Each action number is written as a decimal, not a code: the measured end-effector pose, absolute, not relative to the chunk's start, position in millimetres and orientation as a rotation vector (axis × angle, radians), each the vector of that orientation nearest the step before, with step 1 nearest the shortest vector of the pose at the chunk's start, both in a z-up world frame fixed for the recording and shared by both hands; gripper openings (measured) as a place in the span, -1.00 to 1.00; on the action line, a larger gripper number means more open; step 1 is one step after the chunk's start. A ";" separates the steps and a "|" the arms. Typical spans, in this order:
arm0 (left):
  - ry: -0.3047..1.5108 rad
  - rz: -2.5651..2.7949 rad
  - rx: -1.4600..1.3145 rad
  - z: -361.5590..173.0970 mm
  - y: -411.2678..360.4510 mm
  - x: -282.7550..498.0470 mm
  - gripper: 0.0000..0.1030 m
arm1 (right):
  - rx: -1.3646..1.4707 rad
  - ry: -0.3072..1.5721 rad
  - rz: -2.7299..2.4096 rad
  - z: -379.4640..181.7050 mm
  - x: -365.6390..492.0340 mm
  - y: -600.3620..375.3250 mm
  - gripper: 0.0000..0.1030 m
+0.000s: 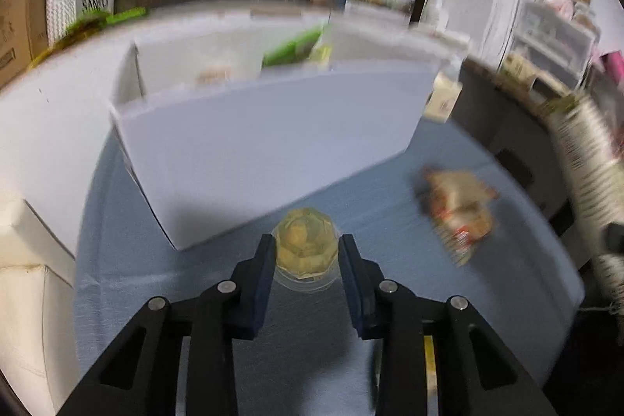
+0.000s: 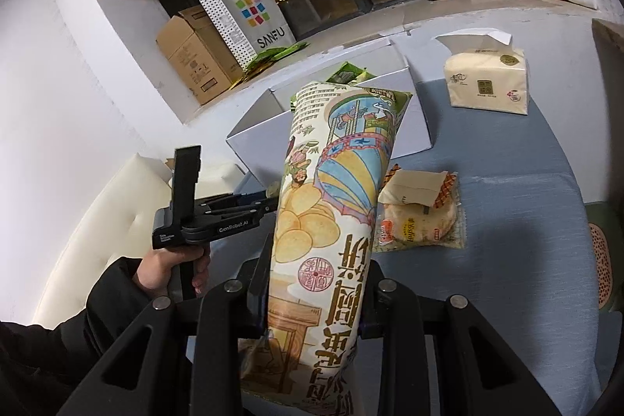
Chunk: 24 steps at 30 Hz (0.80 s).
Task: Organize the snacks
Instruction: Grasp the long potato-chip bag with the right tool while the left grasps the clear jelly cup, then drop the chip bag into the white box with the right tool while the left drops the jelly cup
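Observation:
A clear jelly cup (image 1: 306, 244) with yellow filling stands on the blue table cover just in front of the white box (image 1: 273, 143). My left gripper (image 1: 306, 252) has its blue pads against the cup's two sides. My right gripper (image 2: 318, 260) is shut on a tall illustrated chip bag (image 2: 335, 201), held upright above the table; the bag also shows blurred at the right edge (image 1: 585, 143) of the left wrist view. A rice cracker packet (image 2: 421, 217) lies flat to the right of the bag. Green packets (image 1: 292, 49) sit inside the box.
A tissue pack (image 2: 487, 80) stands at the table's far right. A cardboard box (image 2: 191, 61) and a SANFU paper bag (image 2: 253, 18) lean by the window. A white cushioned seat (image 2: 97, 221) borders the table on the left. A person's hand (image 2: 167, 268) holds the left gripper's handle.

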<state>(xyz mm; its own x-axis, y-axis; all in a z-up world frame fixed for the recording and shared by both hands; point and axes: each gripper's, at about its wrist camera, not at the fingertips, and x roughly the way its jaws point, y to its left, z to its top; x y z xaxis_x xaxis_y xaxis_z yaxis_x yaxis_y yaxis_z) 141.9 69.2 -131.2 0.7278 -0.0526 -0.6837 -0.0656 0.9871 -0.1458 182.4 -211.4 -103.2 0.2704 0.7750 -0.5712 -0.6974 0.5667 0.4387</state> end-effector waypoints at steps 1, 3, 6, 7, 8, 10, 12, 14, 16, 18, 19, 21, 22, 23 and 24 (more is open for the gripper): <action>0.721 0.007 -0.166 -118.8 67.7 135.2 -0.29 | 0.103 0.830 0.993 -102.0 182.3 -210.9 -0.37; 0.662 0.003 -0.165 -98.2 67.0 125.5 -0.29 | 0.105 0.822 0.995 -100.3 182.9 -211.1 -0.37; 0.585 0.010 -0.149 -62.8 69.7 114.4 -0.29 | 0.091 0.809 0.992 -95.8 186.1 -206.9 -0.37; 0.561 0.008 -0.150 -51.4 72.6 112.6 -0.29 | 0.082 0.801 0.991 -93.0 188.0 -204.5 -0.37; 0.546 0.009 -0.151 -44.0 75.8 112.2 -0.29 | 0.071 0.790 0.993 -88.6 190.5 -200.9 -0.37; 0.513 0.026 -0.148 -27.2 85.9 113.7 -0.29 | 0.044 0.764 1.002 -77.7 196.0 -190.8 -0.37; 0.488 0.034 -0.167 -15.2 99.7 120.2 -0.29 | 0.009 0.744 1.007 -63.8 204.8 -174.2 -0.37; 0.474 0.050 -0.176 -7.4 111.8 132.4 -0.29 | -0.015 0.730 1.000 -49.4 218.0 -154.9 -0.37; 0.480 0.061 -0.182 -2.5 122.7 152.6 -0.29 | -0.027 0.725 0.988 -34.7 237.3 -131.8 -0.37; 0.498 0.061 -0.199 -1.1 132.7 171.9 -0.29 | -0.068 0.728 0.964 -21.3 259.3 -101.1 -0.37; 0.508 0.073 -0.195 -1.8 135.1 181.2 -0.29 | -0.099 0.733 0.952 -15.5 270.7 -83.1 -0.37; 0.531 0.082 -0.198 -4.5 143.5 200.5 -0.29 | -0.156 0.748 0.927 -12.8 302.6 -60.2 -0.37; 0.538 0.084 -0.203 -5.9 146.5 206.4 -0.29 | -0.176 0.759 0.909 -12.9 317.8 -50.9 -0.37; 0.546 0.091 -0.206 -7.4 151.9 215.2 -0.29 | -0.197 0.779 0.888 -14.2 333.0 -41.7 -0.37; 0.554 0.094 -0.208 -10.0 155.4 220.2 -0.29 | -0.214 0.805 0.862 -16.7 347.9 -32.8 -0.37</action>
<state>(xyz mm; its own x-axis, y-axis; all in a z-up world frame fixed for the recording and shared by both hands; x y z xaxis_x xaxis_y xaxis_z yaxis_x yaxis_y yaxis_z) 220.2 155.4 -10.0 0.8466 0.0323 -0.5312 -0.1442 0.9748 -0.1705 347.9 -32.8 -16.7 0.3839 0.5937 -0.7072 -0.7465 0.6503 0.1407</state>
